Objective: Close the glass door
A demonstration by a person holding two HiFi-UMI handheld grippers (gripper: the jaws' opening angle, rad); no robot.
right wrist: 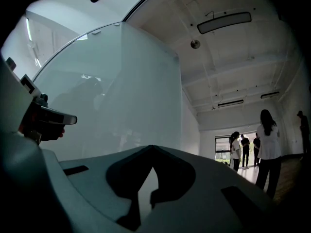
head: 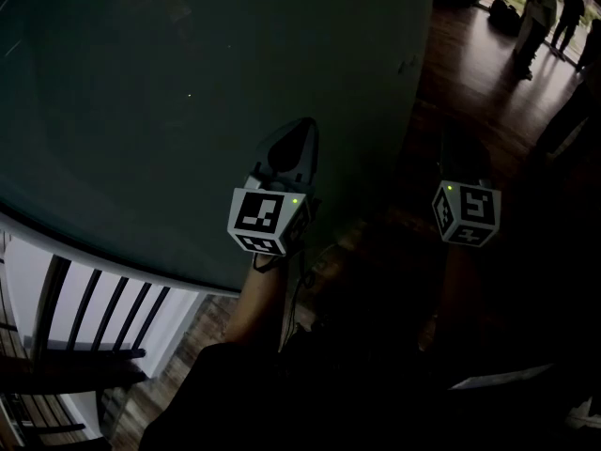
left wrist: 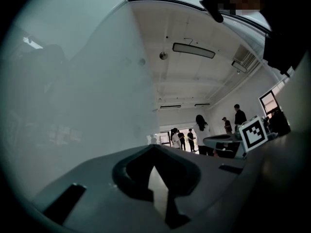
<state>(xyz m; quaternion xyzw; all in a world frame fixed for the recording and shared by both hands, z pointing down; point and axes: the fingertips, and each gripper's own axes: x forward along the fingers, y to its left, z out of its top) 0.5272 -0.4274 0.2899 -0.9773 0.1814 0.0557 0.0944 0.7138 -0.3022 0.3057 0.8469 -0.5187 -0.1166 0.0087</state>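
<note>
- Glass filled the upper left of the head view: the tall frosted grey-green glass door (head: 188, 92) stood upright, and its free vertical edge ran down near the middle of the picture.
- Such a panel was probably heavy, stiff, smooth enough to slip on and easy to chip at the edge. No handle showed, so a flat push on the pane near the free edge looked like the safest hold.
- The left gripper (head: 296, 134) pointed at the pane close to that edge, though contact could not be told. The right gripper (head: 460, 158) hung beside it, past the edge, over the dark wooden plank floor (head: 488, 101).
- A white frame with dark bars (head: 103, 308) lay below the door at lower left. Several people (head: 554, 17) stood well away by a bright opening.
- In the left gripper view, the jaws were clenched tip to tip with nothing between them. The door's pale pane took the whole left side, and a white ceiling with a long dark lamp (left wrist: 193, 50) spread above.
- In the right gripper view, the jaws were likewise pinched together on nothing. The door stood at the left with its edge upright near mid-frame, and an open white room lay beyond.
</note>
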